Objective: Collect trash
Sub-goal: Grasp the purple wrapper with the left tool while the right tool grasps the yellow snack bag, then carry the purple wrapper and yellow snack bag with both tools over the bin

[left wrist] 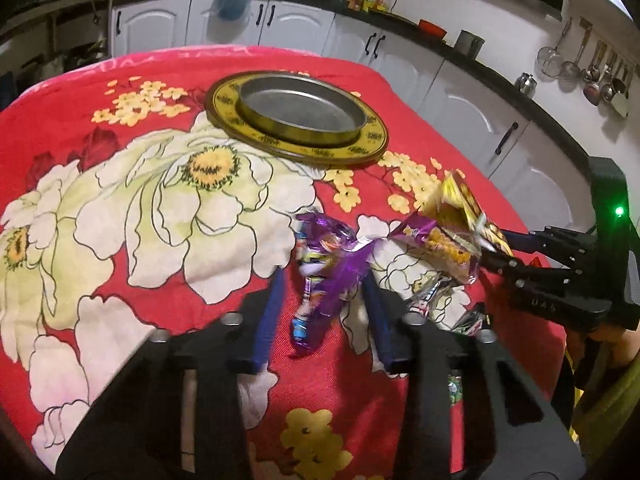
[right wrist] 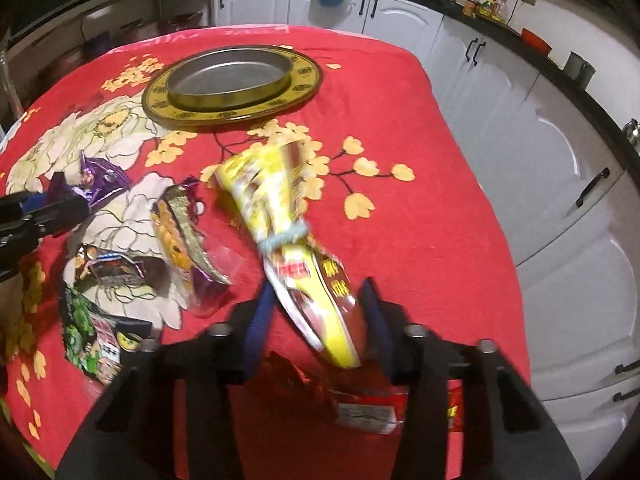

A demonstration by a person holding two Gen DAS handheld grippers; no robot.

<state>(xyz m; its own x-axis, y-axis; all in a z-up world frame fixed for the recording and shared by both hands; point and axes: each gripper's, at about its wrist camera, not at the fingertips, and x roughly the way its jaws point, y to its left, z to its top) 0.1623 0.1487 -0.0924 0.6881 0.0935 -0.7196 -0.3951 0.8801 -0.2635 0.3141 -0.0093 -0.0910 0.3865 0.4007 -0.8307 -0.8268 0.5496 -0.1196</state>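
- Take the round yellow-rimmed metal tray (left wrist: 298, 120) on the red floral tablecloth (left wrist: 120, 240) as your landmark; everything below is placed from it.
- Your left gripper (left wrist: 324, 280) sits on the near side of the tray, its blue fingers (left wrist: 272, 312) narrowed around a crumpled purple foil wrapper (left wrist: 320, 272). The wrapper's long axis runs from the tray back toward you; whether the pads actually press it you cannot tell from this view.
- Your right gripper (right wrist: 316, 312) is near and to the right of the tray, its jaws drawn in on a yellow and brown snack bag (right wrist: 288, 232) tied at the waist with a pale band. The bag's long axis points from the gripper up toward the tray, open end leading; it is blurred.
- Only the right wrist view shows a green printed packet (right wrist: 92, 332), a dark crumpled wrapper (right wrist: 116, 272) and a clear orange-filled purple-edged bag (right wrist: 180, 236) lying left of the yellow bag, and a red packet (right wrist: 360, 408) under the gripper.
- Only the left wrist view shows the right gripper's black body with a green light (left wrist: 619, 211), and ladles hanging on the wall (left wrist: 592, 72) far right of the tray.
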